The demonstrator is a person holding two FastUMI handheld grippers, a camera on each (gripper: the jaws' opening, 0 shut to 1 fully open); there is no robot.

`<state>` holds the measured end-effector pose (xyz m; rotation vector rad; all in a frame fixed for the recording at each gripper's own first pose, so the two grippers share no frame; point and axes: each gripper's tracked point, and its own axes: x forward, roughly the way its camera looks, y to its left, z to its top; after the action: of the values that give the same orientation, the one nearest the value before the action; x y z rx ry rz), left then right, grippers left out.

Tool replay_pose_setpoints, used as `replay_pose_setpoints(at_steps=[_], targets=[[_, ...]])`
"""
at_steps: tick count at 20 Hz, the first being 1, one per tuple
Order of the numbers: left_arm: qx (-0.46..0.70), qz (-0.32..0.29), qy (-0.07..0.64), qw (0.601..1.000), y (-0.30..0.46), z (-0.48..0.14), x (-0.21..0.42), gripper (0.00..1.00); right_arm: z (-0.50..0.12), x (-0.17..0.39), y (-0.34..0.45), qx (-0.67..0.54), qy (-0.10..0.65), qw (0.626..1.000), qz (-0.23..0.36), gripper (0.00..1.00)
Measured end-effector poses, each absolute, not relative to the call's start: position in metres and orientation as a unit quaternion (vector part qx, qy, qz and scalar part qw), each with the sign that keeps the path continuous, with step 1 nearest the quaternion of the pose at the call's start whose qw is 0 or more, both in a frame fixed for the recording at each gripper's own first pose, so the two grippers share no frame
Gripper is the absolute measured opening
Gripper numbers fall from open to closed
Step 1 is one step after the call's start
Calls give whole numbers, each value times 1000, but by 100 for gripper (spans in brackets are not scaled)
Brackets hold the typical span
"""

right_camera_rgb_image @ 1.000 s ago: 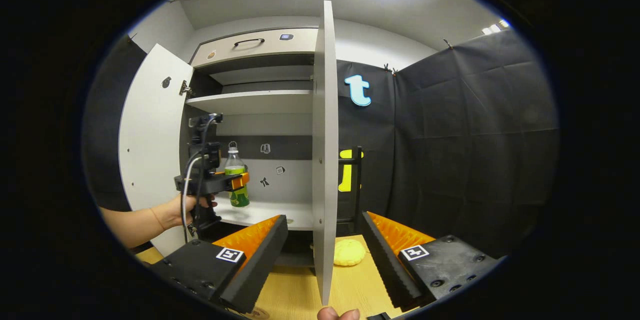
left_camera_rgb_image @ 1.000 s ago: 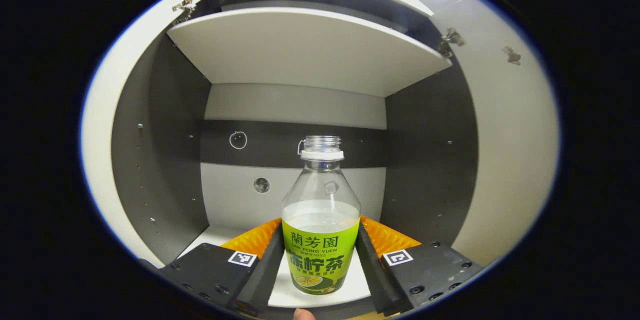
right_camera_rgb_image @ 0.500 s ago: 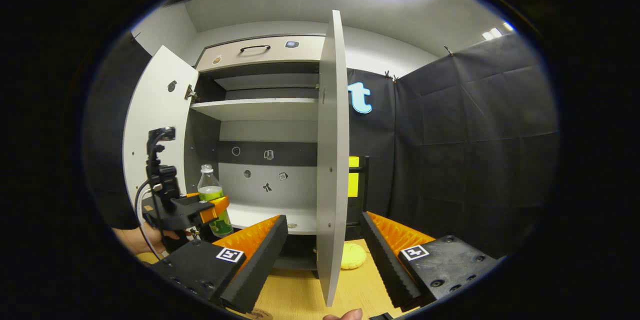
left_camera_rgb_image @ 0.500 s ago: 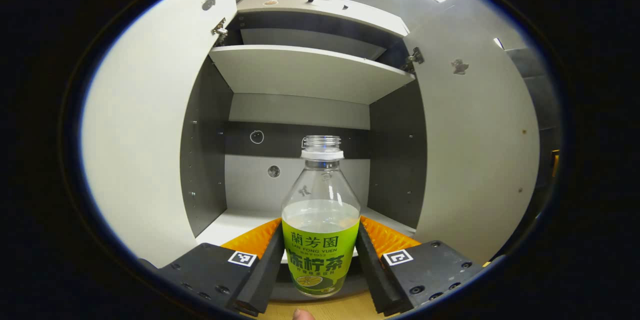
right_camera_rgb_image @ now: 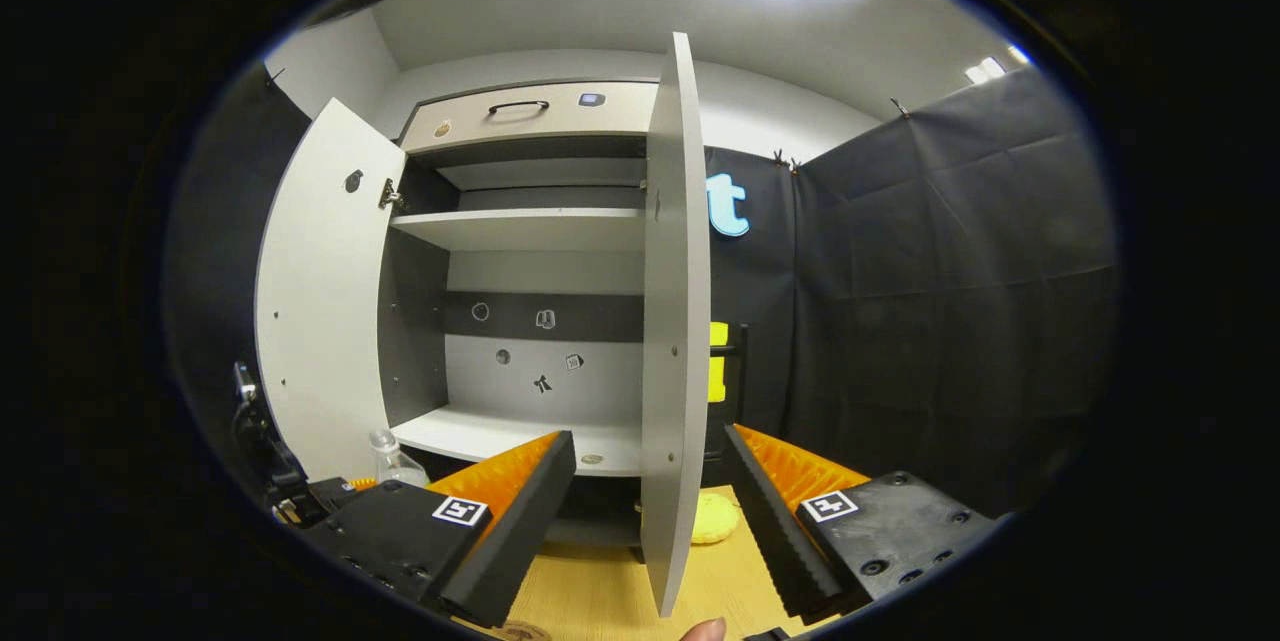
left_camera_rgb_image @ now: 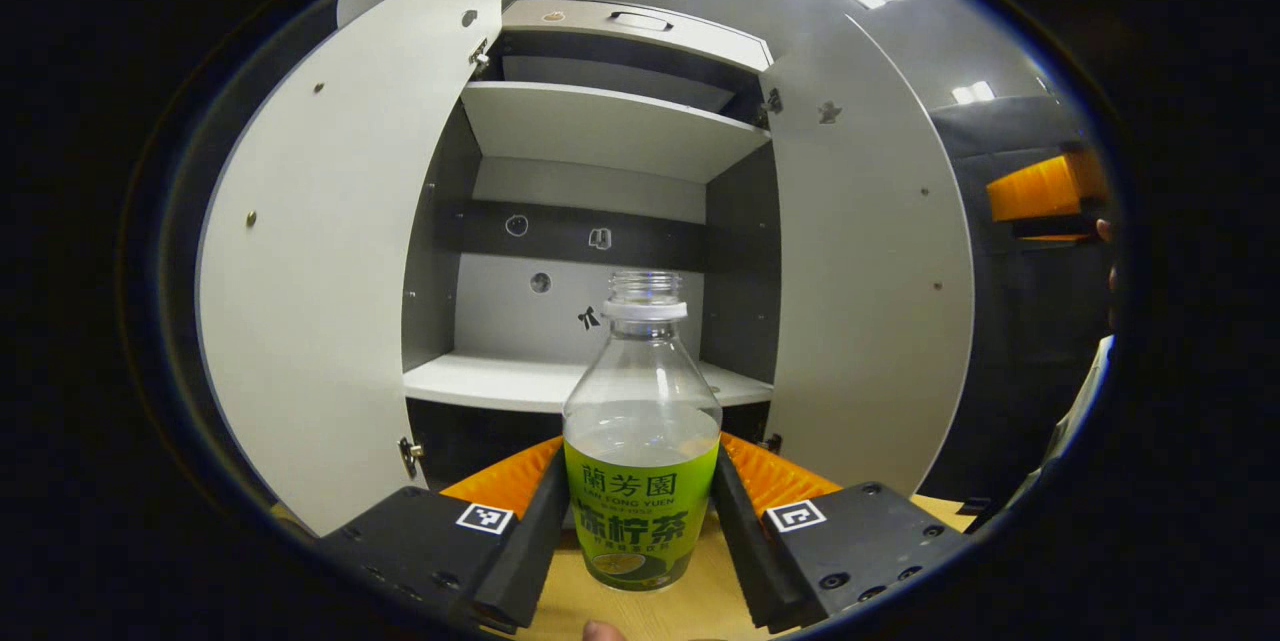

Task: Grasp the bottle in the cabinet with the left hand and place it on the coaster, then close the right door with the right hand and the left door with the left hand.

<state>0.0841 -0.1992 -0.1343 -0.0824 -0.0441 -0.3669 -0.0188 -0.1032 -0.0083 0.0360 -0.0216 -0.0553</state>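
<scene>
A clear bottle (left_camera_rgb_image: 641,481) with a green label and no cap stands upright between the fingers of my left gripper (left_camera_rgb_image: 640,456), which is shut on it. It is held out in front of the open cabinet, above the wooden table (left_camera_rgb_image: 560,601). The white shelf (left_camera_rgb_image: 520,383) lies behind it. In the right gripper view the bottle's top (right_camera_rgb_image: 393,461) and the left gripper (right_camera_rgb_image: 285,496) show low at the left. My right gripper (right_camera_rgb_image: 650,441) is open, and the right door (right_camera_rgb_image: 675,321) stands edge-on in line with the gap between its fingers, untouched. The left door (right_camera_rgb_image: 325,291) is swung wide.
A yellow lumpy pad (right_camera_rgb_image: 715,516) lies on the table (right_camera_rgb_image: 600,581) below the cabinet. A drawer with a dark handle (right_camera_rgb_image: 520,107) tops the cabinet. Small stickers mark the back panel (right_camera_rgb_image: 540,361). Black cloth hangs to the right.
My left gripper has drawn back out of the cabinet and come down with the bottle still in it. The right gripper has hardly moved.
</scene>
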Motion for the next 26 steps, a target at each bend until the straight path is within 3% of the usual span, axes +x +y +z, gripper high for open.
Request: replay_pose_setpoints(at_steps=[14,26], targets=[[-11,-266,53,962,-248,-304,11,78,0,-15,-126,13,-11,999,-46,97],[-36,-276,78,957,-260,-358,11,80,-3,-9,-140,-18,-13,996,-85,98]])
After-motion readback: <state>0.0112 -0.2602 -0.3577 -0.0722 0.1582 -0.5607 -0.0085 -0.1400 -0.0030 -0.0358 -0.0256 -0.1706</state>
